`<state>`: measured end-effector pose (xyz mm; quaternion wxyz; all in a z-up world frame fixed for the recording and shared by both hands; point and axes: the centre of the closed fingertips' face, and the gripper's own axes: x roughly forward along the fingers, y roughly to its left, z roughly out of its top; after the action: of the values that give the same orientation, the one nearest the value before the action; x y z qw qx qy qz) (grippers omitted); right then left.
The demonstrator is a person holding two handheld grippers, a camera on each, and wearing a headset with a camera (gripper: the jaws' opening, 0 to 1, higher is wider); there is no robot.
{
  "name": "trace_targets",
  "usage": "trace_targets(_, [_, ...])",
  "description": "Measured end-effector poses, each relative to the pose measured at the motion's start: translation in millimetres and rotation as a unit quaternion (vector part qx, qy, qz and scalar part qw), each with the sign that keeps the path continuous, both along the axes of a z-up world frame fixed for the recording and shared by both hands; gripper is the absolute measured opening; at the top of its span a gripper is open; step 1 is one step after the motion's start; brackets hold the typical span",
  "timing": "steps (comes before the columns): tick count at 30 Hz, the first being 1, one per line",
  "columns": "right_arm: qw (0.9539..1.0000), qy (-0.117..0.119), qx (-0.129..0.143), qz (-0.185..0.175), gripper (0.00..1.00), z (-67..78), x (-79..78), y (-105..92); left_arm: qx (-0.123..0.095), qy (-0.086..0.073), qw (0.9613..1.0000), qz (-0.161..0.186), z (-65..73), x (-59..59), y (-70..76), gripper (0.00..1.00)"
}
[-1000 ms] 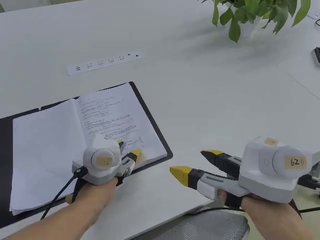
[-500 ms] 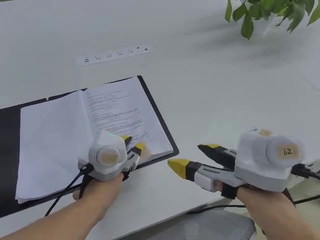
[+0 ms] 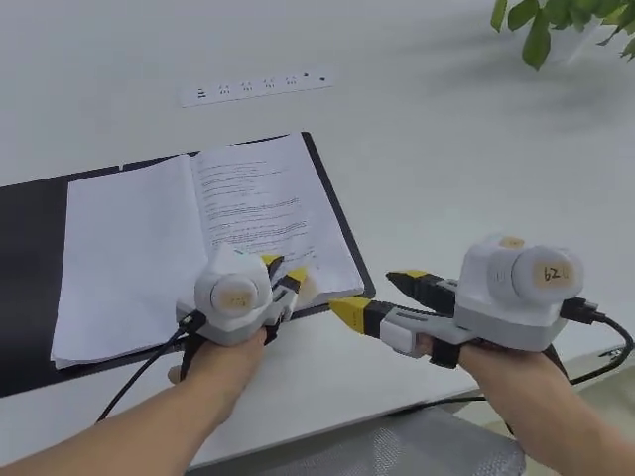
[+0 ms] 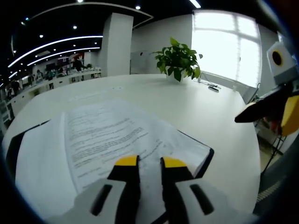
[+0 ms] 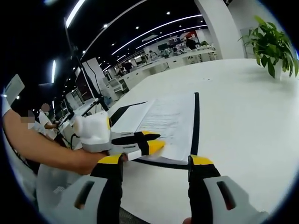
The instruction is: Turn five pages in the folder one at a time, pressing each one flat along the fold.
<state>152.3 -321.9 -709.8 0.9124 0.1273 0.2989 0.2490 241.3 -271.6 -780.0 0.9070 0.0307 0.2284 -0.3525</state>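
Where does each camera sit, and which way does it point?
Head view: on the headset, looking down at the folder; both forearms show.
Left gripper view: on the left gripper, jaws at bottom, facing over the folder toward the plant.
Right gripper view: on the right gripper, facing the left one and its forearm.
All share the folder.

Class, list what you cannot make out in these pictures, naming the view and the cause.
- Print on the right page: too small in the head view, blurred in the left gripper view.
- Folder: left side cut off by the head view's edge.
- Page corner under the left tool: hidden by it in the head view.
- Plant: cut off by the head view's top edge.
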Motion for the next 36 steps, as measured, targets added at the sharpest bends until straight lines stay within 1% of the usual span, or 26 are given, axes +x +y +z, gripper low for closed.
trace_targets(3, [1.0000, 0.000, 0.007, 0.000, 0.55, 0.2, 2.6, -0.8, 0.001, -0.002, 1.0000, 0.001, -0.1, -0.4, -0.3, 0.14])
trace_targets(4, [1.0000, 0.001, 0.008, -0.001, 0.55, -0.2, 3.6, -1.1, -0.002, 0.001, 1.0000, 0.004, -0.1, -0.7, -0.4, 0.13])
trace_targets(6, [1.0000, 0.002, 0.007, 0.000, 0.54, -2.1, 5.9, -1.6, -0.003, -0.001, 1.0000, 0.005, 0.1, -0.5, -0.6, 0.13])
trace_targets(8, [1.0000, 0.001, 0.008, 0.002, 0.54, -3.6, 8.4, -2.0, -0.010, 0.005, 0.9999, 0.003, 0.2, -1.4, -1.9, 0.11])
trace_targets(11, [0.9999, -0.001, 0.013, 0.003, 0.52, -5.4, 13.3, -0.9, -0.011, 0.007, 0.9999, 0.005, 0.3, -0.8, -0.4, 0.11])
trace_targets(12, [0.9999, -0.001, 0.012, 0.003, 0.52, -6.7, 15.5, -0.3, -0.015, 0.010, 0.9998, 0.005, 0.6, -0.7, 0.0, 0.08])
trace_targets(13, [0.9999, -0.001, 0.013, 0.004, 0.52, -7.6, 17.1, -0.3, -0.022, 0.017, 0.9996, 0.006, 0.1, -3.2, -1.7, 0.02])
trace_targets(14, [0.9999, -0.002, 0.015, 0.004, 0.51, -8.2, 18.7, -0.2, -0.040, 0.074, 0.9957, -0.038, -9.0, -25.7, -15.8, 0.00])
trace_targets(15, [0.9998, -0.003, 0.019, 0.002, 0.50, -9.2, 21.5, 0.3, -0.022, 0.024, 0.9994, -0.004, -3.9, -11.0, -7.0, 0.00])
trace_targets(16, [0.9998, 0.001, 0.020, 0.002, 0.49, -11.6, 24.0, 0.9, -0.025, 0.018, 0.9995, 0.001, -2.5, -8.5, -5.1, 0.00])
trace_targets(17, [0.9998, 0.001, 0.019, 0.002, 0.50, -13.0, 25.6, 1.2, -0.024, 0.015, 0.9996, -0.001, -2.5, -8.3, -4.9, 0.00])
trace_targets(21, [0.9998, 0.003, 0.020, 0.001, 0.49, -18.9, 32.8, 1.5, -0.021, 0.014, 0.9996, -0.009, -1.6, -7.4, -3.8, 0.00])
trace_targets(25, [0.9998, -0.003, 0.018, 0.001, 0.44, -25.4, 51.9, 4.3, -0.022, 0.014, 0.9996, -0.008, -1.3, -7.7, -4.2, 0.00])
trace_targets(27, [0.9998, -0.004, 0.016, 0.009, 0.43, -28.5, 62.9, 7.7, -0.024, 0.016, 0.9996, -0.008, -1.2, -7.5, -4.2, 0.00])
trace_targets(31, [0.9996, -0.005, 0.010, 0.027, 0.41, -33.6, 78.6, 14.0, -0.024, 0.016, 0.9995, -0.010, -1.1, -6.9, -3.9, 0.00])
trace_targets(32, [0.9995, -0.008, 0.006, 0.030, 0.41, -34.3, 80.9, 14.7, -0.024, 0.017, 0.9995, -0.010, -1.0, -6.7, -4.1, 0.00])
trace_targets(35, [0.9993, -0.006, 0.007, 0.035, 0.40, -38.0, 87.3, 17.2, -0.025, 0.017, 0.9995, -0.008, -1.1, -5.8, -3.7, 0.00])
trace_targets(36, [0.9993, 0.003, -0.002, 0.038, 0.40, -44.3, 88.2, 16.3, -0.025, 0.017, 0.9995, -0.008, -1.0, -6.0, -4.0, 0.00])
